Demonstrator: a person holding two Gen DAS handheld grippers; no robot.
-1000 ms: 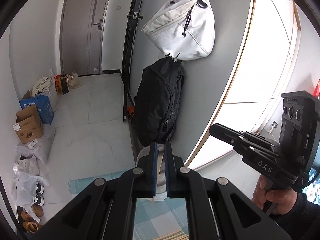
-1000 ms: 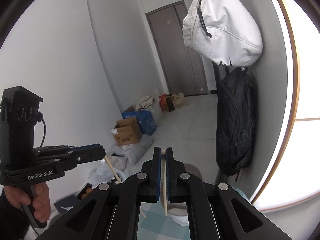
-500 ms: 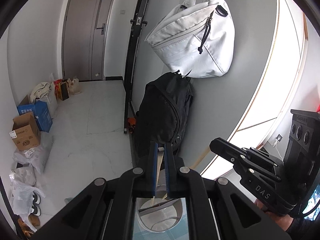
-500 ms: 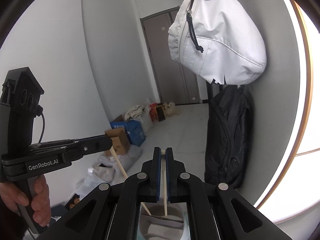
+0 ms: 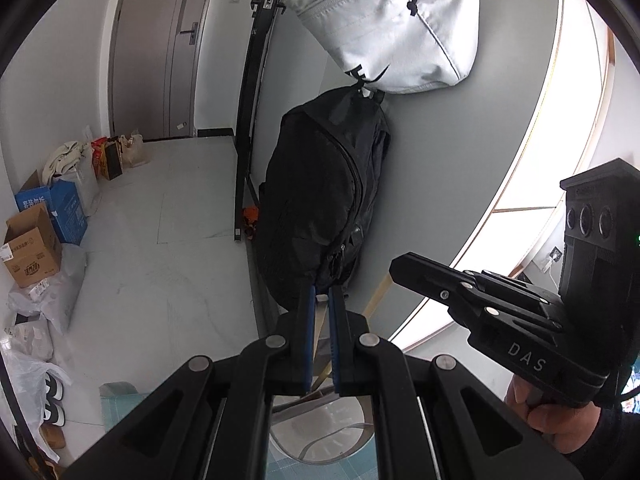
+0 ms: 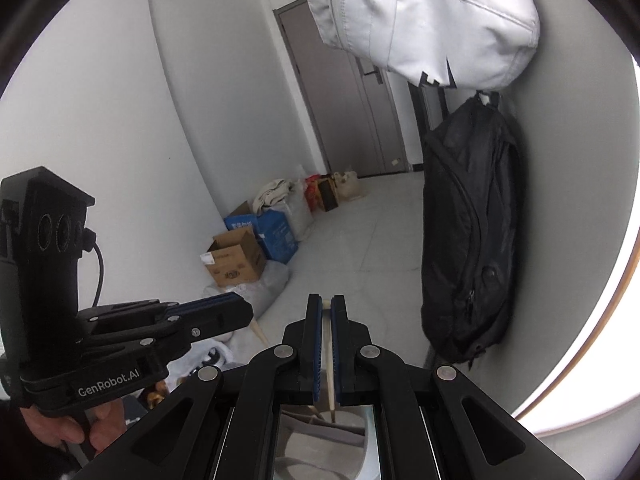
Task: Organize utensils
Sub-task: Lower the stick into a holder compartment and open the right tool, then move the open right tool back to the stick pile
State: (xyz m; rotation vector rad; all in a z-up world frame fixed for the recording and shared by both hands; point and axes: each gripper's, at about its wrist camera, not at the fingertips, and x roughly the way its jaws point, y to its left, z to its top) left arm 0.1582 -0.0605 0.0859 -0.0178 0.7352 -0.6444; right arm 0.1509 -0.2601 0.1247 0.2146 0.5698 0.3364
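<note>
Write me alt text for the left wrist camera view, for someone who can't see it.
The left gripper, jaws shut on a pale wooden chopstick, points down over a white utensil holder. The right gripper, in a hand, holds another chopstick beside it. Behind, a black backpack hangs under a white bag.

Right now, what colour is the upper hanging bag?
White bag, with a black cord; clearest in the left wrist view.
</note>
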